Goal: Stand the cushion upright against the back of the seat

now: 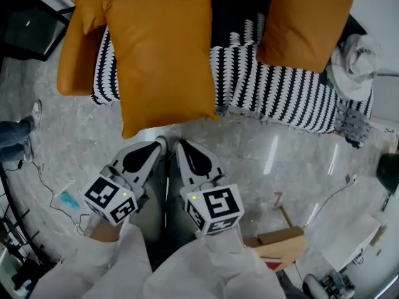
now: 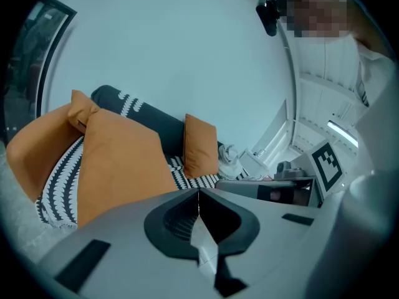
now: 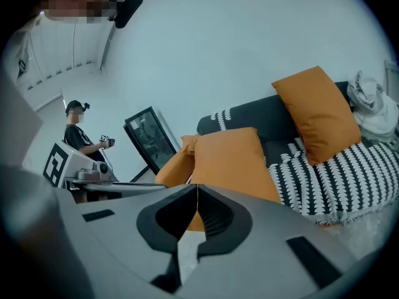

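Note:
A large orange cushion [image 1: 159, 61] lies on the left half of the sofa seat, and its near edge hangs over the front. It also fills the left gripper view [image 2: 121, 161] and the middle of the right gripper view [image 3: 234, 161]. A second orange cushion [image 1: 305, 20] stands against the dark sofa back at the right. My left gripper [image 1: 161, 143] and right gripper [image 1: 177, 145] hang side by side over the floor, just short of the big cushion's near edge. Both are shut with nothing between the jaws, and neither touches the cushion.
A black-and-white patterned throw [image 1: 280, 89] covers the seat. An orange armrest [image 1: 75, 55] bounds the left end, and a white bundle of cloth [image 1: 355, 64] lies at the right end. Cardboard pieces [image 1: 280, 242] and cables lie on the marble floor. A person's shoe [image 1: 34, 114] is at the left.

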The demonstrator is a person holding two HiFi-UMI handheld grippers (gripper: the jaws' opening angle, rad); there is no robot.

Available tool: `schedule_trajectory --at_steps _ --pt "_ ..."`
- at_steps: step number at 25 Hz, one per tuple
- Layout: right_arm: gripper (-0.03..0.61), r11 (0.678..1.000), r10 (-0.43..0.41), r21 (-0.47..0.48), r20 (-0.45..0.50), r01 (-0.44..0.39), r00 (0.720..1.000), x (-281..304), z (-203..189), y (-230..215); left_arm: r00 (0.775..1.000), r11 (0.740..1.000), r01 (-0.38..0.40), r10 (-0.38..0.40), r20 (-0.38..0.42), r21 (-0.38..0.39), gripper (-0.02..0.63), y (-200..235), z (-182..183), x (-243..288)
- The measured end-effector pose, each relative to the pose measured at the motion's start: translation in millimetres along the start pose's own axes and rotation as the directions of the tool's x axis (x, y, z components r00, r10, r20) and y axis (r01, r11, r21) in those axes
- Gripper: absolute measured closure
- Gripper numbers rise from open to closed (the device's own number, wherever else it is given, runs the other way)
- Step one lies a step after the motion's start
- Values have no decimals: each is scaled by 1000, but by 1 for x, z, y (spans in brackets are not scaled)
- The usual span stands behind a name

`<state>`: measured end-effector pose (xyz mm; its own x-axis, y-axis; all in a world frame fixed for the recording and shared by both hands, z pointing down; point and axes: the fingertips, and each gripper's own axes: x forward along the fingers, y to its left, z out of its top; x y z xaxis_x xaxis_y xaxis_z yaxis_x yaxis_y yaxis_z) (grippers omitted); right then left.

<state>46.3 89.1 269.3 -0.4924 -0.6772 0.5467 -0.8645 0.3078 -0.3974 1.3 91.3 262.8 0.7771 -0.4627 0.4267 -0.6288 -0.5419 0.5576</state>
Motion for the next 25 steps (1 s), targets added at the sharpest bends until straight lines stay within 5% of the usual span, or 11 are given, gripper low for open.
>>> schedule_trajectory --at_steps 25 --pt "563 998 57 29 -153 -53 987 61 -75 -29 996 995 -45 38 -83 -90 604 66 -70 37"
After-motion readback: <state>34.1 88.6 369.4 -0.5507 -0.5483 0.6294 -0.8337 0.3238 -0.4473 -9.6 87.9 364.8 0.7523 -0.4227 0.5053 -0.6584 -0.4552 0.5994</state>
